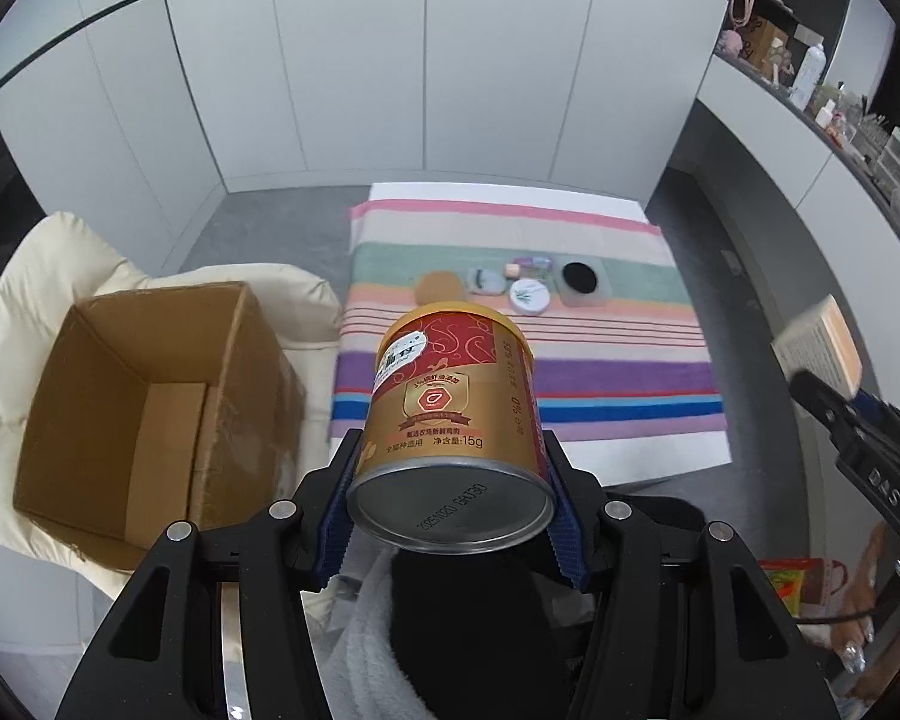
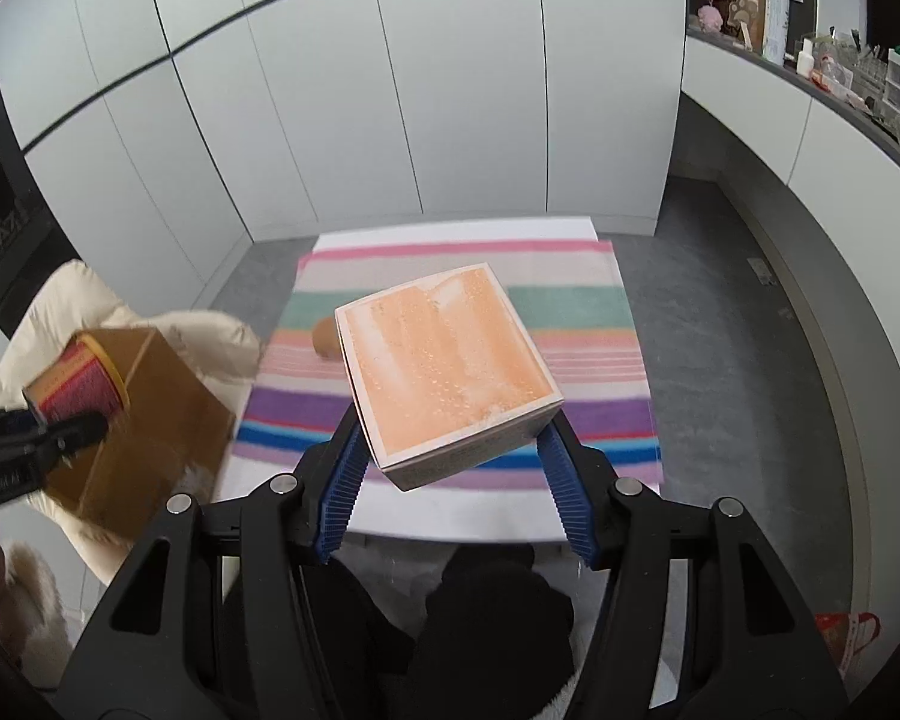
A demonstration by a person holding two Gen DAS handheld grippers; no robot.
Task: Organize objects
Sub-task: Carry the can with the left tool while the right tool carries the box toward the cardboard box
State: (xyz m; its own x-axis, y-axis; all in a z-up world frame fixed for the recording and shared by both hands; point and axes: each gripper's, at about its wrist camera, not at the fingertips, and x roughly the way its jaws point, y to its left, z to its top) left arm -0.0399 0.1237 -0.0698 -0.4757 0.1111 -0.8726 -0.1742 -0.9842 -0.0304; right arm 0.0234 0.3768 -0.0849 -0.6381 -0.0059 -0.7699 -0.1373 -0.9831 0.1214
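Ahead of the left tongs we see a cloth striped in pink, green, purple and blue, spread over a white tabletop. Beyond it, tall white cabinet panels rise from a grey floor. Left of the tongs lies a cream padded cushion, or perhaps a quilted coat. High to their right, a white-fronted counter carries a white spray bottle among small clutter.

Tall white cabinet panels form the far wall above grey carpeted floor. A cluttered dark-topped white shelf curves along the right; a cream cushioned chair sits left.
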